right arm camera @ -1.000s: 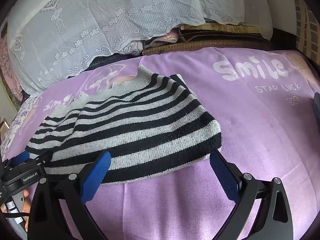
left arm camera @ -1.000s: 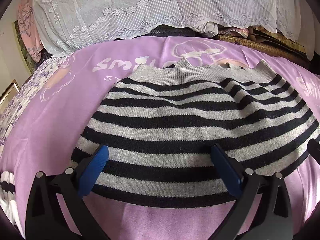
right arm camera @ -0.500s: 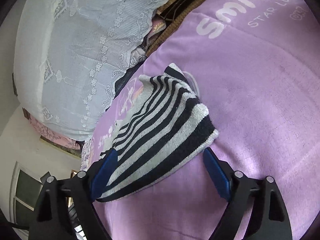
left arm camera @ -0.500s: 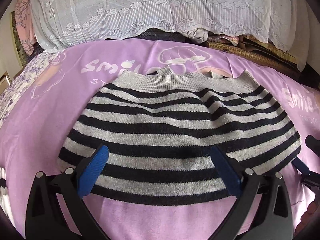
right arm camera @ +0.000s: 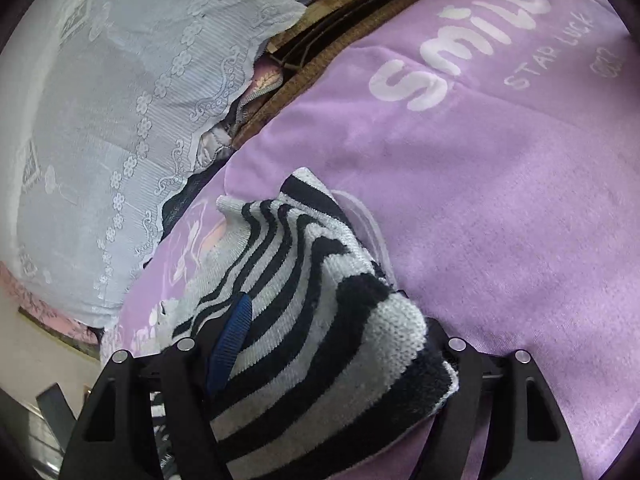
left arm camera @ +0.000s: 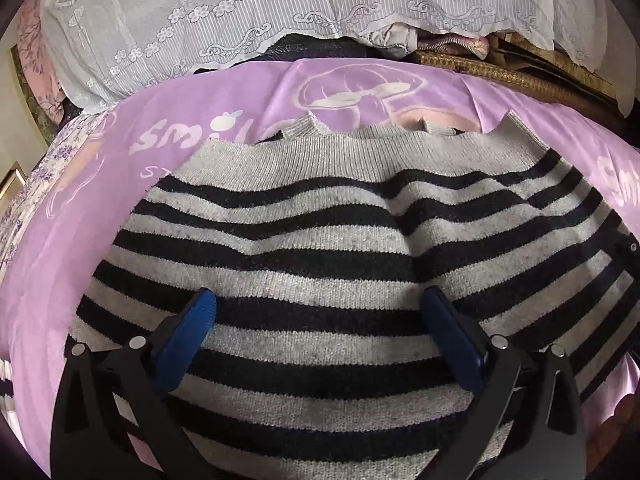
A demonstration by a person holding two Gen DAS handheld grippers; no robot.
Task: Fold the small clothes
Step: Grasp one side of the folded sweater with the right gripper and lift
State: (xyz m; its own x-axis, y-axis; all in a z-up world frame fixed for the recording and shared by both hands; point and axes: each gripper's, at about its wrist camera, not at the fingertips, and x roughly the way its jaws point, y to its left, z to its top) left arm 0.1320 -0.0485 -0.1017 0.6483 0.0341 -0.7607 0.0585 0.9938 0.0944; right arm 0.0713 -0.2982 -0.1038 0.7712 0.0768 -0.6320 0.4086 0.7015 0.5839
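Observation:
A grey and black striped knit sweater (left arm camera: 320, 240) lies folded on the purple blanket (left arm camera: 224, 116). My left gripper (left arm camera: 320, 316) is open, its blue pads spread wide and resting on the sweater's near part. In the right wrist view the sweater's right end (right arm camera: 320, 320) fills the space between the open jaws of my right gripper (right arm camera: 336, 332). The left blue pad (right arm camera: 236, 328) shows; the right pad is hidden behind the knit. The fabric bulges up between the fingers.
The purple blanket (right arm camera: 500, 200) with white "smile" lettering extends to the right. A white lace cover (left arm camera: 240, 12) drapes a pile at the back. Brown woven mats (left arm camera: 520, 76) lie at the back right. A floral sheet (left arm camera: 24, 200) lies at the left edge.
Both grippers have moved forward onto the sweater. The right gripper tilted and slid around the sweater's right end, which now bulges between its jaws.

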